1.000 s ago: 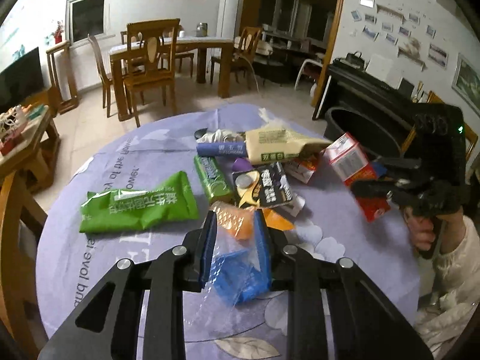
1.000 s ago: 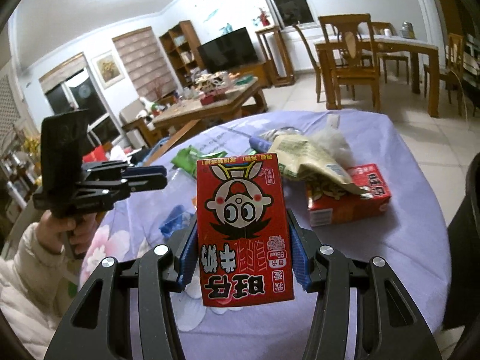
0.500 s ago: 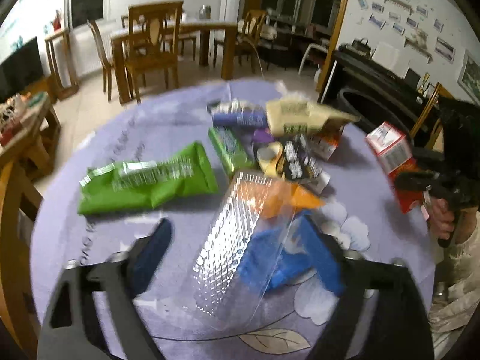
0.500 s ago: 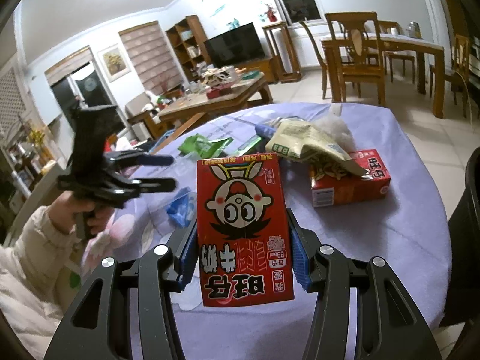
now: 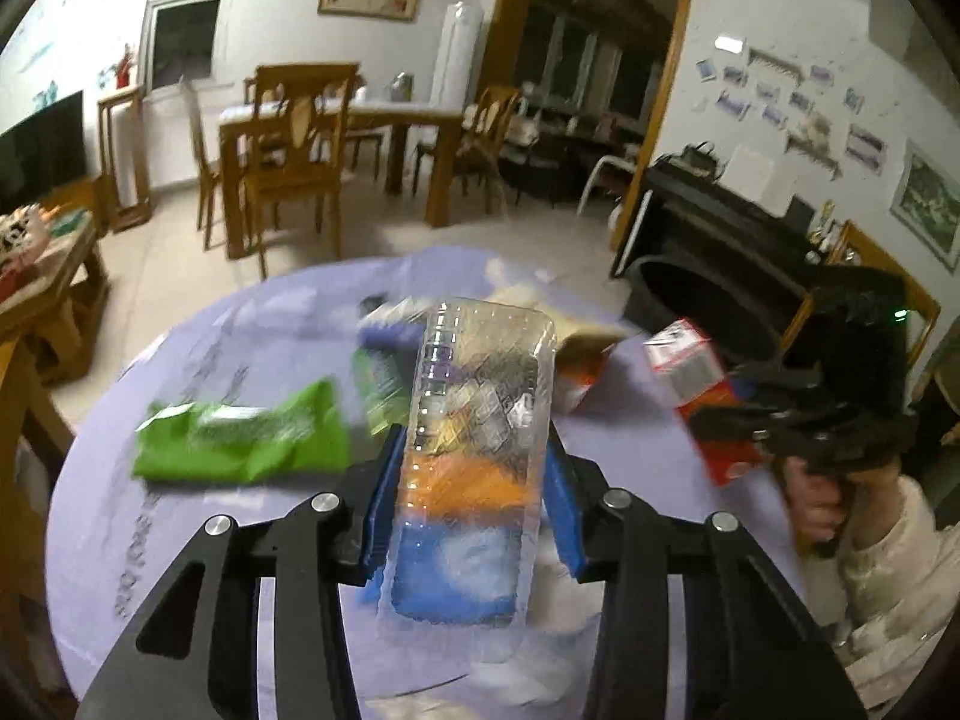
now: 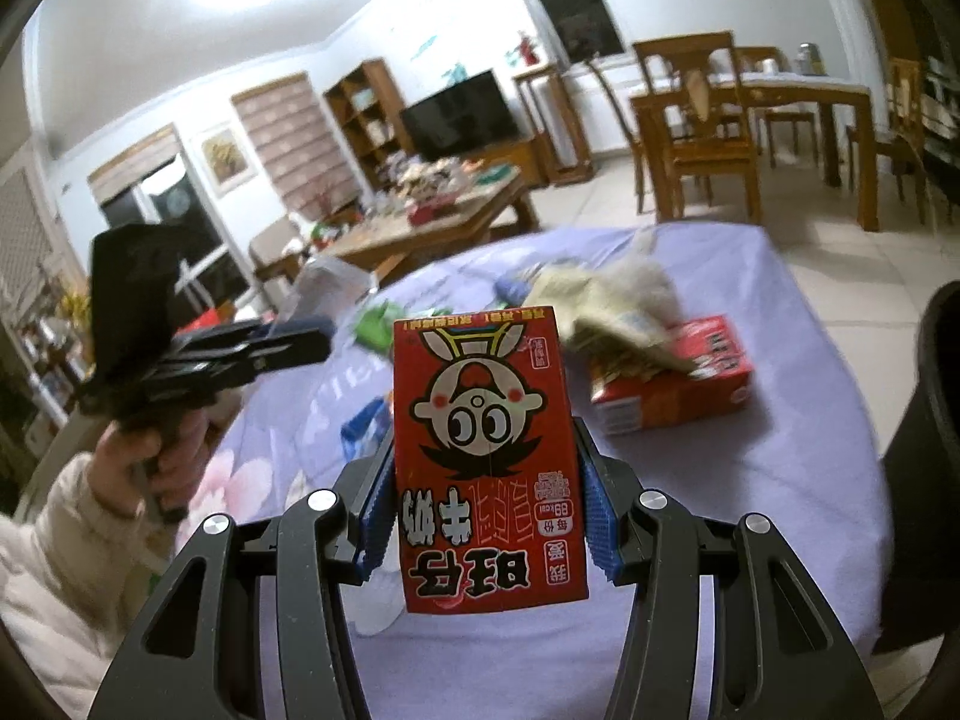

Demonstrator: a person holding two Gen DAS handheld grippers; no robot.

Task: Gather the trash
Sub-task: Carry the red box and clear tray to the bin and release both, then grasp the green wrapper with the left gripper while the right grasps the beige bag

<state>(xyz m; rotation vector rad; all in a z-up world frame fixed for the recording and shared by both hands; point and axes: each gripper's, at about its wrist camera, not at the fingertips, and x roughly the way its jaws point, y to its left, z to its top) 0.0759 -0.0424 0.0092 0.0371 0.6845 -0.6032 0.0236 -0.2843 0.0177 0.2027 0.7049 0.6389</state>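
My left gripper [image 5: 471, 480] is shut on a clear plastic tray [image 5: 474, 450], held upright above the round table [image 5: 198, 336] with the purple cloth. My right gripper [image 6: 486, 492] is shut on a red milk carton [image 6: 486, 450] with a cartoon face, held above the table; it also shows in the left wrist view [image 5: 702, 396]. On the table lie a green snack bag [image 5: 240, 441], a beige bag [image 6: 606, 306], a red box [image 6: 672, 372] and several other wrappers, blurred by motion.
A black bin [image 5: 708, 306] stands beside the table on the right, its rim also at the right edge of the right wrist view [image 6: 927, 408]. Wooden dining chairs and a table [image 5: 336, 132] are behind. A low coffee table [image 6: 432, 216] stands at the left.
My left gripper closed on the clear plastic tray and lifted it upright off the table. My right gripper kept the red carton, roughly still.
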